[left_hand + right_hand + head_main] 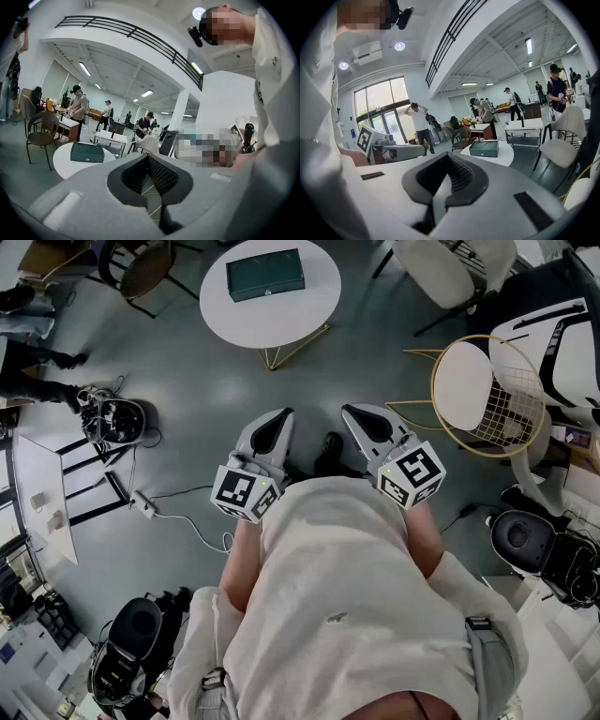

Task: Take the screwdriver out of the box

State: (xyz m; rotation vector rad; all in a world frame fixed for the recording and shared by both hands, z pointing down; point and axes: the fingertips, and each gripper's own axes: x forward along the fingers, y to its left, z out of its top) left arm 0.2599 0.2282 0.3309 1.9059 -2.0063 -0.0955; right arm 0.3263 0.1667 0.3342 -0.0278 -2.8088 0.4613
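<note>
Left gripper (149,159): its fingers (165,177) are pressed together at the tips, with nothing pinched between them. Right gripper (449,160): its fingers (462,174) are likewise pressed together and hold nothing. In the head view we see both grippers side by side, close in front of the person's white shirt (347,596). Their noses point ahead and a little down, and each marker cube (246,491) sits at the end nearest the body. The dark green box (265,275) lies flat, lid closed, on the round white worktop (281,324). It is straight ahead of both grippers and well apart from them. We cannot see the screwdriver, as the closed lid hides whatever is inside. Both gripper views show the same box on the worktop, far beyond the gripper noses. To the right, near the worktop, a round chair (469,385) with a gold wire frame stands on the grey floor (187,381)
</note>
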